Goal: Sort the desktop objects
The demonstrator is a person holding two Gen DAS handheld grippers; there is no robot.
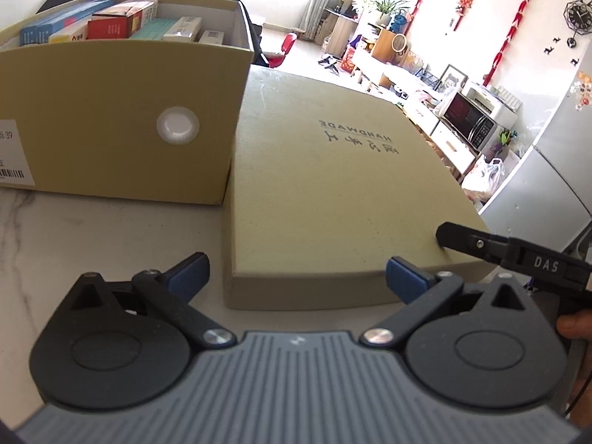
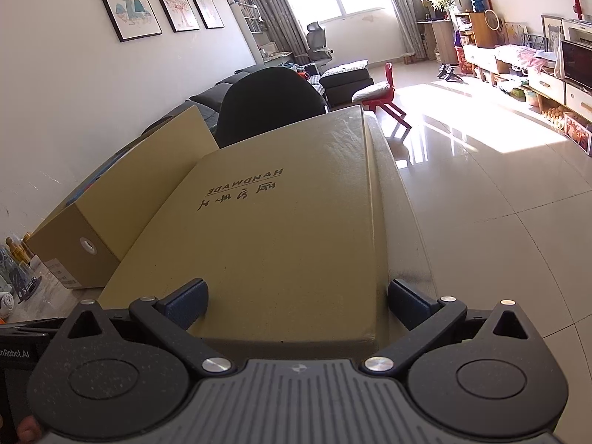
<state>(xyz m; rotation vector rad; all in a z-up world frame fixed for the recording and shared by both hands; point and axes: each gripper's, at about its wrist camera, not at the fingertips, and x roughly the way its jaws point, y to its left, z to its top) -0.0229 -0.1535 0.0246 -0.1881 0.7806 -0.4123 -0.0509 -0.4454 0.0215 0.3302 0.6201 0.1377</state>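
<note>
A tan box lid printed "HANDMADE" lies flat on the marble table, right of an open tan box filled with several small cartons. My left gripper is open, its fingers straddling the lid's near left corner, touching nothing I can make out. My right gripper is open over the lid's near right part; its left fingertip shows in the left wrist view resting at the lid's right edge. The open box stands left of the lid.
The table's right edge drops to a tiled floor. A black chair back stands behind the table. Small bottles and items sit at the table's far left.
</note>
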